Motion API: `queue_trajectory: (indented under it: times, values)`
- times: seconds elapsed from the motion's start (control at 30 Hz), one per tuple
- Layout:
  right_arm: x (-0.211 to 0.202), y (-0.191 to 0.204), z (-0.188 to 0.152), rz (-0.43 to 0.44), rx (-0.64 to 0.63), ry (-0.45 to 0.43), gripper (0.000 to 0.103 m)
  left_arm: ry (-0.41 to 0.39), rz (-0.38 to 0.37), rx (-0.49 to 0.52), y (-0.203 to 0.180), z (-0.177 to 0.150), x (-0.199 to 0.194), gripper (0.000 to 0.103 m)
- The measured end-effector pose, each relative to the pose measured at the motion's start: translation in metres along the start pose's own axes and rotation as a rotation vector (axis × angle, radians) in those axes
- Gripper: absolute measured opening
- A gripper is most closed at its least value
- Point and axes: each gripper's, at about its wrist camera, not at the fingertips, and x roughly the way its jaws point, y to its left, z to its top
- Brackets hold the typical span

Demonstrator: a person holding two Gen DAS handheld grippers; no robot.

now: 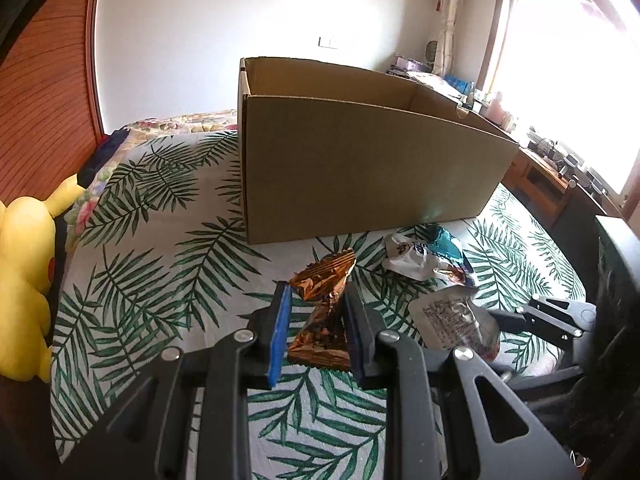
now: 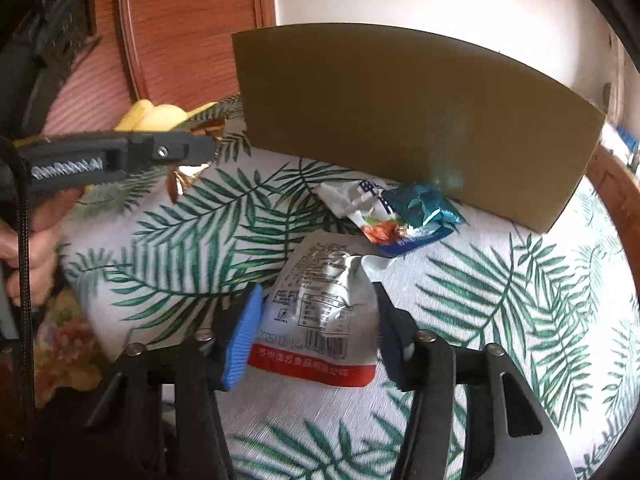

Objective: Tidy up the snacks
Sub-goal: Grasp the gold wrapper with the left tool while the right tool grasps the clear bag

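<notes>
On the leaf-print bed [image 1: 160, 264], before a cardboard box [image 1: 360, 168], the left gripper [image 1: 316, 312] has its jaws pinching a copper foil snack packet [image 1: 324, 300]. Right gripper [image 2: 316, 320]: jaws spread around a white pouch [image 2: 320, 312] lying flat. Two crumpled wrappers [image 2: 400, 212] rest against the box.

Four snack packets, one box, one plush toy, two tongs.

Packets: one copper [image 1: 326, 312], one silver-white with a red band [image 2: 324, 320], one white and blue [image 2: 384, 224], one teal [image 2: 424, 206]. One cardboard box [image 1: 360, 168]. One yellow plush [image 1: 24, 280]. Left tongs [image 1: 316, 300] and right tongs [image 2: 316, 300].
</notes>
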Motion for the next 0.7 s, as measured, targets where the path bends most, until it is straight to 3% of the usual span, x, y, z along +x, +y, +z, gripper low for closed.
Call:
queue_trajectory:
  times: [0.1,0.7]
  values:
    - [-0.007,-0.01,0.0,0.071,0.051,0.003,0.03,0.006,0.002,-0.005,0.0,-0.001,0.003,0.024]
    - [-0.021,0.007,-0.005,0.082,0.006,-0.024,0.027,-0.002,-0.013,-0.002,-0.008,0.001,0.0,0.024]
